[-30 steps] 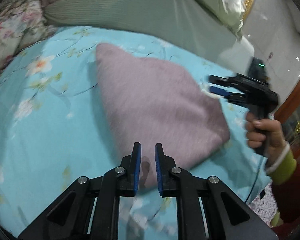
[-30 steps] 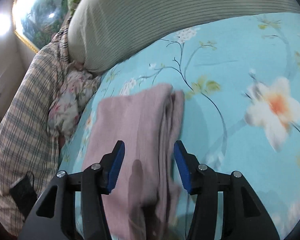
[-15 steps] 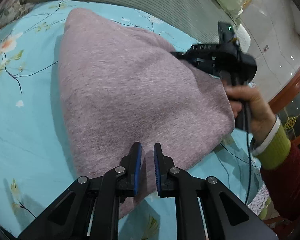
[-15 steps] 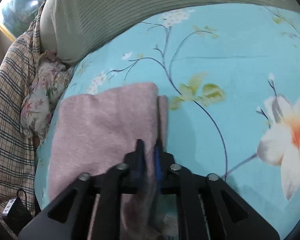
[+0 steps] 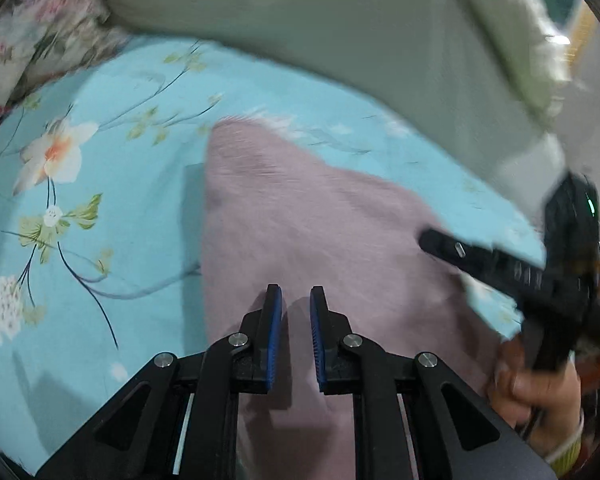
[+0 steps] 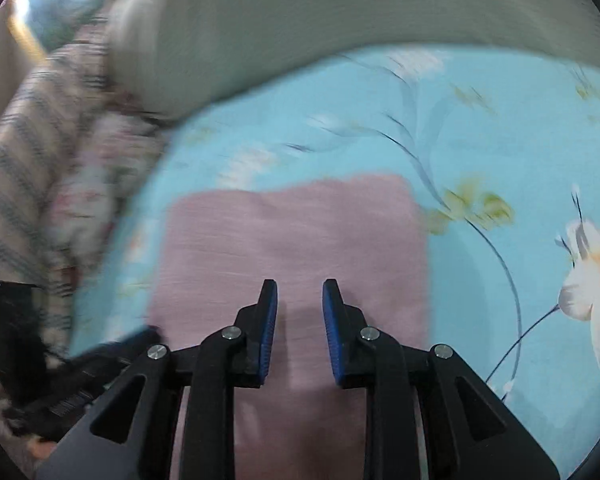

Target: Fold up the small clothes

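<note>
Two grippers above a folded mauve garment (image 6: 292, 240) on floral blue bedsheet (image 5: 100, 200), left gripper (image 5: 294, 336) slightly parted, empty, right gripper (image 6: 299, 332) wider apart, seemingly gripping nothing despite blur.

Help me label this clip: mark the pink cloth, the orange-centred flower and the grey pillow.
pink cloth (image 6: 300, 232), right wrist view, middle of its top layer
orange-centred flower (image 5: 56, 154), left wrist view, its centre
grey pillow (image 6: 340, 12), right wrist view, its front face

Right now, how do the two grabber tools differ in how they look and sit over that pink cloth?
The right gripper has a wider gap between its fingers than the left gripper, whose blue pads are close together but not closed. The left gripper sits near the folded pink garment at its near edge; the right gripper hangs over the garment's middle. Both are black with blue pads, both are empty, and both point across the floral bedsheet.
</note>
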The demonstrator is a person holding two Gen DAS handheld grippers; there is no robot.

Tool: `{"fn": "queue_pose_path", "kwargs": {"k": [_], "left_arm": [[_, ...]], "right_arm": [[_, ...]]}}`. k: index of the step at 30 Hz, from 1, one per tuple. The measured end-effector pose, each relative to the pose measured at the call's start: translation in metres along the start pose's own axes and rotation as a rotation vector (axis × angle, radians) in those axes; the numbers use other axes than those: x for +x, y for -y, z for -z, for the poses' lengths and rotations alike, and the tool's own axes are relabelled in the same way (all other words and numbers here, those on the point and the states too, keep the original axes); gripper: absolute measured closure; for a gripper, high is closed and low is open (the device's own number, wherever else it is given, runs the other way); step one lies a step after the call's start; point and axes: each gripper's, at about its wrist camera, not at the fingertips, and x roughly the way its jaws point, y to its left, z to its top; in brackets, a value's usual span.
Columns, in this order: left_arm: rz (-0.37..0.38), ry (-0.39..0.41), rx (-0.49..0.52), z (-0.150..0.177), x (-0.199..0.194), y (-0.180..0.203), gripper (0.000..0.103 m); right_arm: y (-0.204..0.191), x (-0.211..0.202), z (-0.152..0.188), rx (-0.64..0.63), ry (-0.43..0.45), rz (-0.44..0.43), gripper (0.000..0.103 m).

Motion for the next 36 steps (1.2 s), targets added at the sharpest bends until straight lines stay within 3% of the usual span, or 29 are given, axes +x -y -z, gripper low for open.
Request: {"fn": "queue_pose_path", "kwargs": {"k": [1,2,4,7,10,13,16,19,21,23,26,33,36], "left_arm": [[-0.019,-0.034,-0.011,-0.004,0.015,-0.006,0.095],[-0.021,-0.046,-0.013,-0.005,0.022,-0.009,0.101],[-0.022,-0.046,0.007,-0.007,0.03,-0.009,0.102],[-0.061,-0.041,0.043,-0.009,0.031,-0.002,0.102],[-0.045,-0.035,0.045,-0.006,0.022,-0.002,0.102],[0.014,-0.017,0.049,0.01,-0.003,0.005,0.102],[0.06,0.007,0.092,0.027,-0.03,0.016,0.102],[0.133,0.008,0.126,0.057,-0.054,0.024,0.102],[0.15,-0.01,0.142,0.072,-0.057,0.029,0.102],[0.119,-0.055,0.162,0.09,-0.045,0.029,0.102],[0.082,-0.117,0.138,0.106,-0.024,0.019,0.102],[0.1,-0.07,0.151,0.115,-0.054,0.027,0.102],[0.101,-0.08,0.157,0.125,-0.056,0.027,0.102]], "right_arm": [[0.008,0.006,0.001,0.007,0.006,0.013,0.103],[0.022,0.011,0.002,0.019,0.028,0.013,0.103],[0.034,0.012,0.001,0.063,0.032,-0.048,0.103],[0.023,0.011,0.001,0.012,0.032,-0.004,0.103],[0.022,0.002,0.0,0.03,0.026,-0.029,0.1],[0.014,-0.016,0.007,0.028,0.042,-0.041,0.099],[0.01,-0.045,0.024,-0.002,0.06,-0.112,0.099],[0.003,-0.06,0.053,-0.044,0.036,-0.145,0.099],[0.006,-0.059,0.074,-0.058,-0.002,-0.121,0.099],[0.019,-0.051,0.089,-0.045,-0.021,-0.056,0.101],[0.037,-0.05,0.094,0.032,-0.015,-0.108,0.103],[0.019,-0.079,0.105,-0.018,0.008,-0.109,0.099],[0.023,-0.079,0.122,-0.021,-0.02,-0.112,0.097]]}}
